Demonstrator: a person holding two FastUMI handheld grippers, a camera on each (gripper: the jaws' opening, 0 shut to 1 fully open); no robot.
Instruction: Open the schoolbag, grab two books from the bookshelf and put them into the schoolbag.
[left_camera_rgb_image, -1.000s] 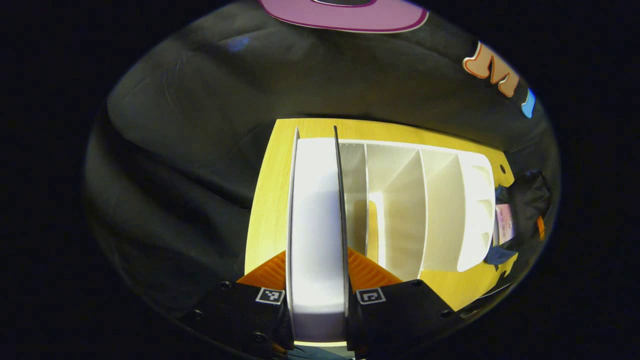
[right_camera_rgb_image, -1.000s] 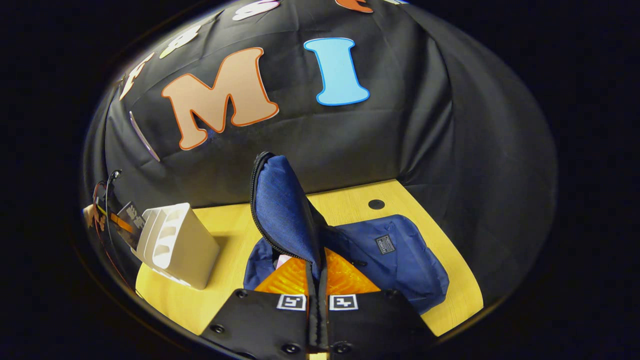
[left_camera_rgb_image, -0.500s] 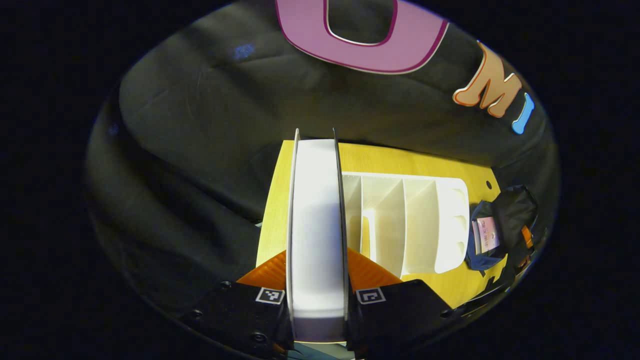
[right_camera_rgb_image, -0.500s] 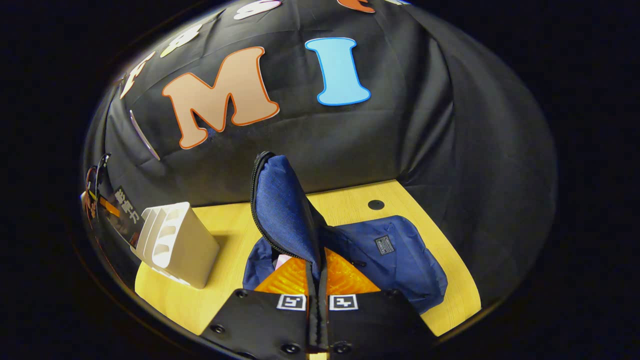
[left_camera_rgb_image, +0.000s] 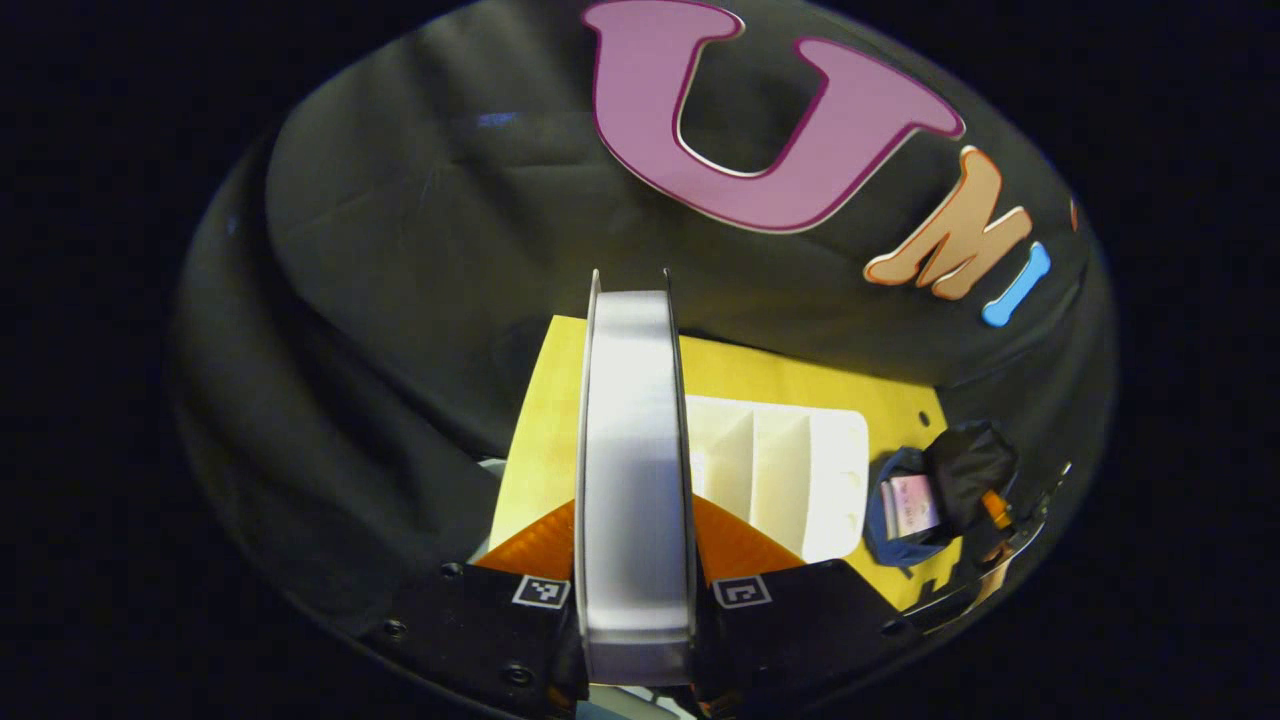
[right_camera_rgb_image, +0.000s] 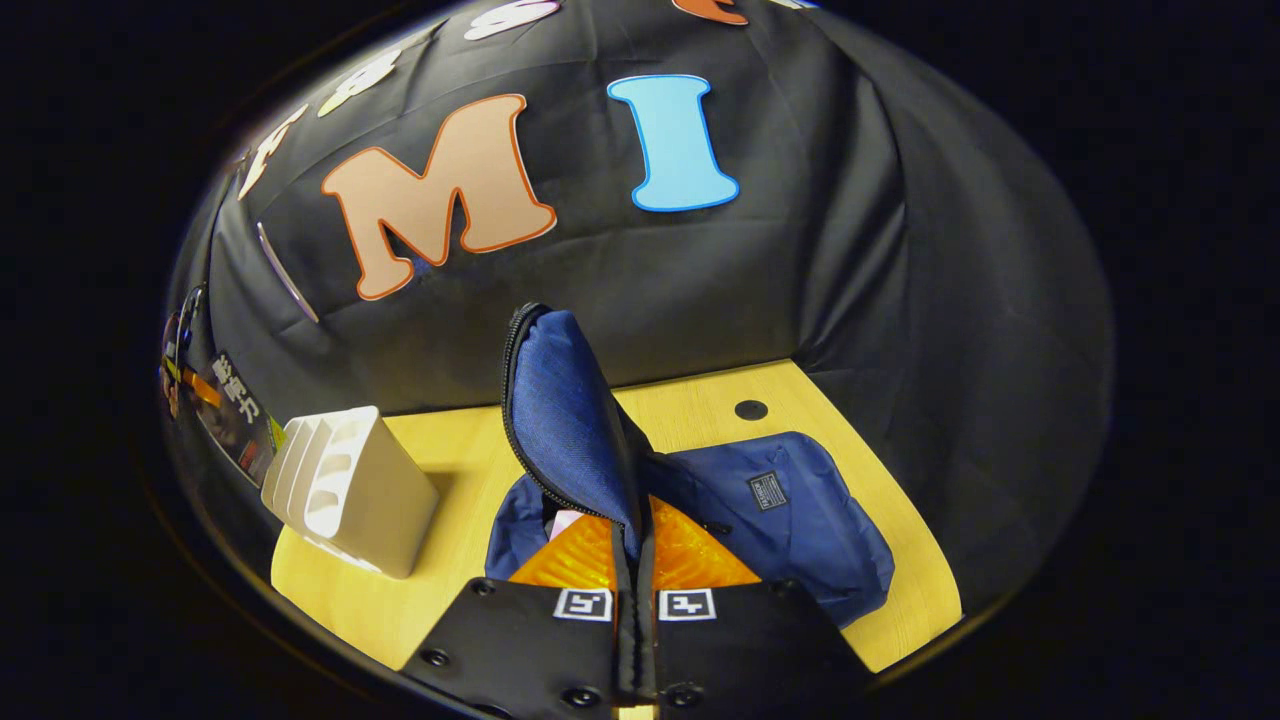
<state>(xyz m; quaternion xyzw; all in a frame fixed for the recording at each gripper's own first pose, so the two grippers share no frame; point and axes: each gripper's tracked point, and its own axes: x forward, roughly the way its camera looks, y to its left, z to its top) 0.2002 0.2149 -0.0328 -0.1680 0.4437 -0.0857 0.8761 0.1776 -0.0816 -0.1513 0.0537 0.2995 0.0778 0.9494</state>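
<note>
- The book (left_camera_rgb_image: 636, 470) is held edge-on above the table (left_camera_rgb_image: 535, 440), long axis pointing away — pinched between the left gripper (left_camera_rgb_image: 636, 600) jaws, spread just book-wide.
- The schoolbag (right_camera_rgb_image: 780, 510) flap (right_camera_rgb_image: 565, 420) is kept upright — clamped by the nearly closed right gripper (right_camera_rgb_image: 634, 610); bookshelf (right_camera_rgb_image: 350, 490) stands near.

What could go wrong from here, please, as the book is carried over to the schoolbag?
1. The left gripper clamps the book only at its lower end, so it might tilt or slip in transit.
2. The schoolbag stays open only because the right gripper pinches its flap; if that slips, the opening could close.
</note>
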